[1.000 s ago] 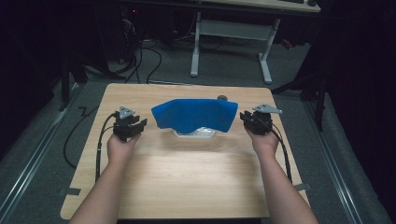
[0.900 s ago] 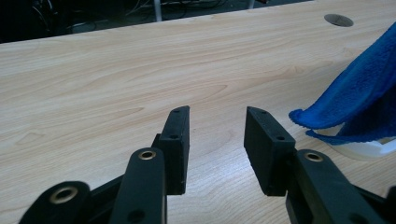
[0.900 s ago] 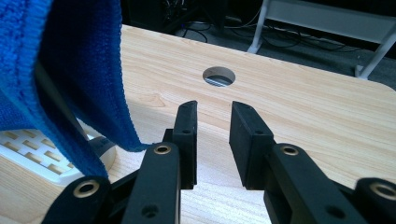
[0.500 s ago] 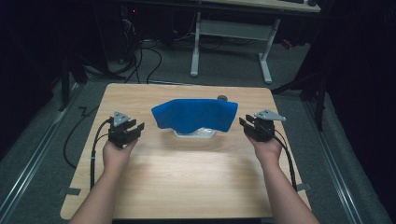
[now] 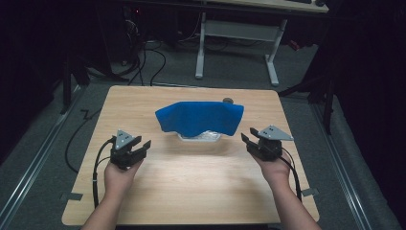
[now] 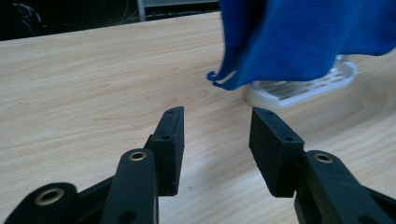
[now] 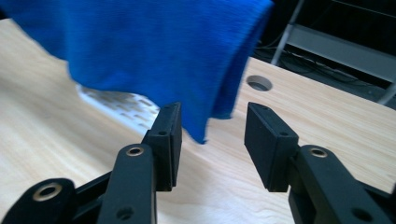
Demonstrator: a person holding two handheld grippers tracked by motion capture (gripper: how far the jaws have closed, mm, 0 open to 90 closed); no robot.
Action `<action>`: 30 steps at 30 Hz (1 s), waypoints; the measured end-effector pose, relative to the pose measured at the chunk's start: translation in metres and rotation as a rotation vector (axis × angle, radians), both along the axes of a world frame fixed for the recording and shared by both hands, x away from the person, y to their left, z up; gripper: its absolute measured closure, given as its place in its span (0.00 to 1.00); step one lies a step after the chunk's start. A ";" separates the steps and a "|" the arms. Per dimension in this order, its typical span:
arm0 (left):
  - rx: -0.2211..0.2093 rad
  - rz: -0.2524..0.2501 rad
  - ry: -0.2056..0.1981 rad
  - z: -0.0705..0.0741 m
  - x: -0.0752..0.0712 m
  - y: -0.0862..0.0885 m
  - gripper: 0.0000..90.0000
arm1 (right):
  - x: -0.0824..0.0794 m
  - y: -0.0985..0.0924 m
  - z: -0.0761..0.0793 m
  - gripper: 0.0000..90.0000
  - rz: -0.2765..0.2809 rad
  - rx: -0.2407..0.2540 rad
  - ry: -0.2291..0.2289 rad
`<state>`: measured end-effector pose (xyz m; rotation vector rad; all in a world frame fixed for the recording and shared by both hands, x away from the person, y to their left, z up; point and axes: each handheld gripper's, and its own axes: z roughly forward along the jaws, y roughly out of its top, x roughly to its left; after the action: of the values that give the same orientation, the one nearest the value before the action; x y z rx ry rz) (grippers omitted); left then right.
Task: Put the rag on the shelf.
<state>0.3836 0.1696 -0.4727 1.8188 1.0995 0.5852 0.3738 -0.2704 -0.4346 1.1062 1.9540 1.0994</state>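
blue terry cloth [image 5: 200,116]: draped over white slotted plastic rack [image 5: 200,137] | left gripper [image 5: 138,148]: left of rack | right gripper [image 5: 251,142]: right of rack

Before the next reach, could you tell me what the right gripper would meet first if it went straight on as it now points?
Probably the hanging corner of the blue cloth; the right gripper has open, empty jaws.

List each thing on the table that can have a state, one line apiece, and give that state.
Cloth: draped over the rack, ends hanging free, not held.
Rack: on the table, mostly covered by the cloth.
Left gripper: jaws open and empty, just been opening, apart from the cloth.
Right gripper: jaws open and empty, just been opening, apart from the cloth.
Table: bare wood, small round hole near its far edge.
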 end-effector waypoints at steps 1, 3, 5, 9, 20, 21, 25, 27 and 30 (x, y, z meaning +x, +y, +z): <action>-0.002 -0.008 0.000 0.000 -0.005 -0.002 0.61 | -0.004 0.002 0.001 0.62 0.013 -0.003 -0.007; 0.001 -0.014 0.000 0.000 -0.007 -0.003 0.61 | -0.012 0.006 0.000 0.61 0.019 0.006 -0.022; -0.003 -0.037 0.003 -0.001 -0.019 -0.010 0.61 | -0.019 0.010 -0.001 0.60 0.032 0.011 -0.014; -0.012 -0.075 0.011 -0.004 -0.032 -0.021 0.59 | -0.031 0.016 -0.007 0.59 0.040 0.021 -0.003; 0.024 -0.199 0.055 -0.024 -0.052 -0.070 0.57 | -0.055 0.041 -0.034 0.55 0.095 -0.001 0.027; 0.024 -0.199 0.055 -0.024 -0.052 -0.070 0.57 | -0.057 0.044 -0.036 0.55 0.101 -0.003 0.031; 0.033 -0.252 0.079 -0.034 -0.060 -0.093 0.56 | -0.065 0.055 -0.046 0.54 0.129 -0.003 0.045; 0.041 -0.262 0.080 -0.037 -0.063 -0.097 0.55 | -0.067 0.058 -0.049 0.53 0.134 -0.006 0.049; 0.053 -0.294 0.119 -0.056 -0.067 -0.109 0.55 | -0.076 0.064 -0.064 0.52 0.143 0.005 0.056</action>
<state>0.3163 0.0609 -0.5286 2.0362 0.8764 0.3386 0.2978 -0.2062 -0.4990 1.0228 2.1025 1.1592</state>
